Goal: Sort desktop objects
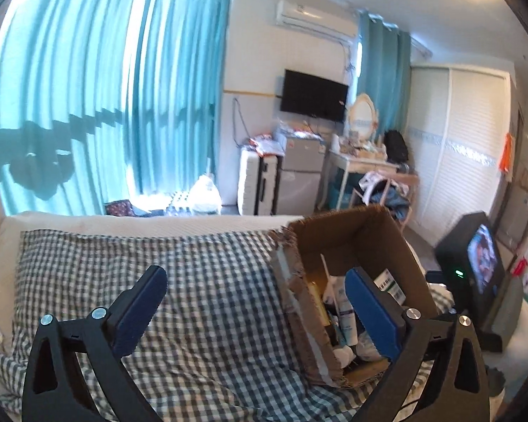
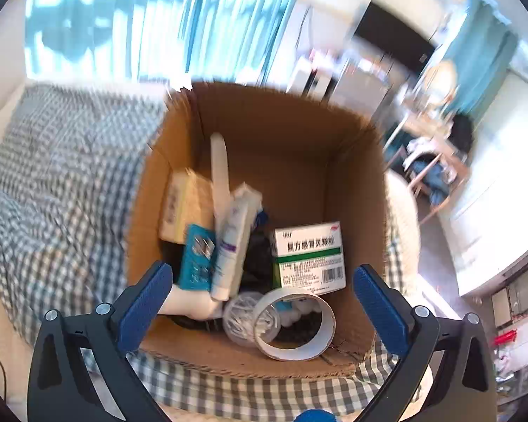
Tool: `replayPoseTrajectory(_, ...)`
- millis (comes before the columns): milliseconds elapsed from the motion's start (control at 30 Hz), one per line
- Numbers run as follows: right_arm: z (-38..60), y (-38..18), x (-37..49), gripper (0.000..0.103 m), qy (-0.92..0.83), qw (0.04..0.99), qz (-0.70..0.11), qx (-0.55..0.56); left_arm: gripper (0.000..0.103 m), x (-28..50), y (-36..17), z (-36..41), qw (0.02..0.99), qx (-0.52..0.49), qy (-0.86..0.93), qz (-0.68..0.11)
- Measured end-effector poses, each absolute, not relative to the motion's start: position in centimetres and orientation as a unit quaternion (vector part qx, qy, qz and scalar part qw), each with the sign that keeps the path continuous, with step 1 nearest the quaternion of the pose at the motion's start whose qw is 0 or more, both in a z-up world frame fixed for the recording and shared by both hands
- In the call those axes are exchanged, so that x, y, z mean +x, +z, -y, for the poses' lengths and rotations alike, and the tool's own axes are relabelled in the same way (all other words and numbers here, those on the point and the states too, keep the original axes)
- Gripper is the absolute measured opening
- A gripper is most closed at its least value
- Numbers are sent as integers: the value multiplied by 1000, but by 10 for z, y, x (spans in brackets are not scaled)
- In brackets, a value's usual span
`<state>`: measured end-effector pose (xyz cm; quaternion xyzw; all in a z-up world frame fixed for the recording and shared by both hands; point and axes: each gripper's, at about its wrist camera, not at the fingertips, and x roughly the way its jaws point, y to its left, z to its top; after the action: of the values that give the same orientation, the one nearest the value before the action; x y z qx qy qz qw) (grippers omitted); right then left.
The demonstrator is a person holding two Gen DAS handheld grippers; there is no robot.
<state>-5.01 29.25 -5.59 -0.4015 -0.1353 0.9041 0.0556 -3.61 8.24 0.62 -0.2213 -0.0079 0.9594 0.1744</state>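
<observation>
Fingers of my right gripper spread wide, gripping nothing, above the cardboard box; tape roll nearest, medicine box beyond. Left gripper likewise wide, over the checked blanket.

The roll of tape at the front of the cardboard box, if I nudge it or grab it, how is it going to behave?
The roll of tape probably rolls easily: it is round and lies tilted against the other things in the cardboard box. It looks light, since the core is hollow and the wall thin. The smooth rim may slip between the pads, and a hard squeeze could dent it.
</observation>
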Motion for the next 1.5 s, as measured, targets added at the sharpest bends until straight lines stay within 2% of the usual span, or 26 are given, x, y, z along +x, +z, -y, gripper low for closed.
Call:
replayPoseTrajectory(200, -246, -29, 21, 103, 964, 90, 115, -220, 103, 6, 20, -50, 124, -160, 979, -18)
replayPoseTrajectory(333, -212, -2, 33, 103, 963, 94, 159, -195, 103, 30, 27, -37, 99, -140, 985, -37)
replayPoseTrajectory(467, -176, 26, 58, 103, 968, 78, 186, -151, 103, 42, 44, -20, 80, -161, 984, -11)
replayPoseTrajectory(667, -160, 51, 74, 103, 987, 76, 93, -105, 103, 65, 56, 22, 38, -131, 990, 30)
replayPoseTrajectory(800, -151, 50, 85, 103, 990, 81, 92, -65, 103, 54, 41, 50, 2, -179, 982, 54)
replayPoseTrajectory(867, -147, 44, 83, 103, 991, 73, 86, -66, 103, 47, 30, 63, -14, -186, 980, 63)
replayPoseTrajectory(1033, -149, 17, 62, 103, 993, -16, 26, -110, 103, 35, 6, 75, -31, -170, 984, 47)
replayPoseTrajectory(1500, -163, -29, 15, 103, 986, 10, 30, -162, 103, -10, -44, 59, 1, -213, 977, 13)
